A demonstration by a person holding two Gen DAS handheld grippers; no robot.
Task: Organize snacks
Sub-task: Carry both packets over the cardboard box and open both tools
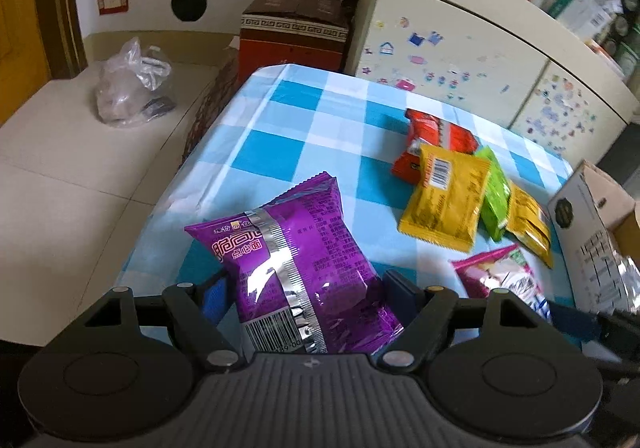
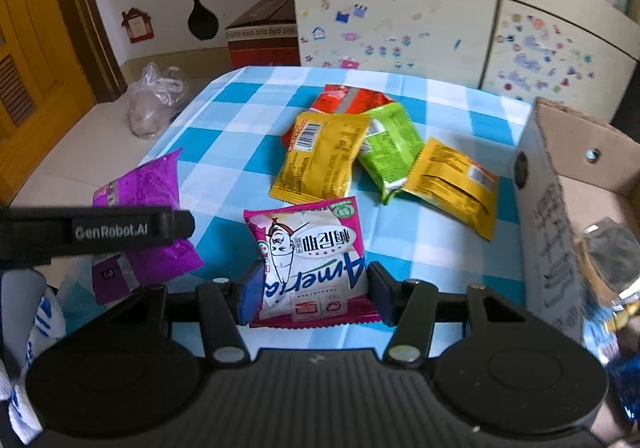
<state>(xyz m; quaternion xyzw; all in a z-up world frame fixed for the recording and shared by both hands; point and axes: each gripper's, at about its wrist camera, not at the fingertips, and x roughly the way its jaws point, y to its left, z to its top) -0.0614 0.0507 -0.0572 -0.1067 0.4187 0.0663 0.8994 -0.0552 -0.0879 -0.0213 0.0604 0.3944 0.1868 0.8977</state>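
Observation:
My left gripper [image 1: 308,288] is shut on a purple snack bag [image 1: 296,248], its pads pressing the bag's lower sides, held just above the table's left edge. In the right wrist view the same purple bag [image 2: 148,187] shows at the left behind one of the left gripper's fingers [image 2: 120,230]. My right gripper [image 2: 316,288] is shut on a pink and white snack bag [image 2: 308,240], also seen from the left wrist as a pink bag [image 1: 504,276]. Further back lie a yellow bag [image 2: 320,159], a green bag [image 2: 392,143], a second yellow bag [image 2: 452,183] and a red bag [image 2: 348,99].
The table wears a blue and white checked cloth [image 2: 232,115]. An open cardboard box [image 2: 552,207] stands at its right edge. Behind it is a cream cabinet with stickers [image 2: 400,27]. On the floor at the left sit a clear plastic bag [image 1: 128,87] and a red-brown carton [image 1: 292,31].

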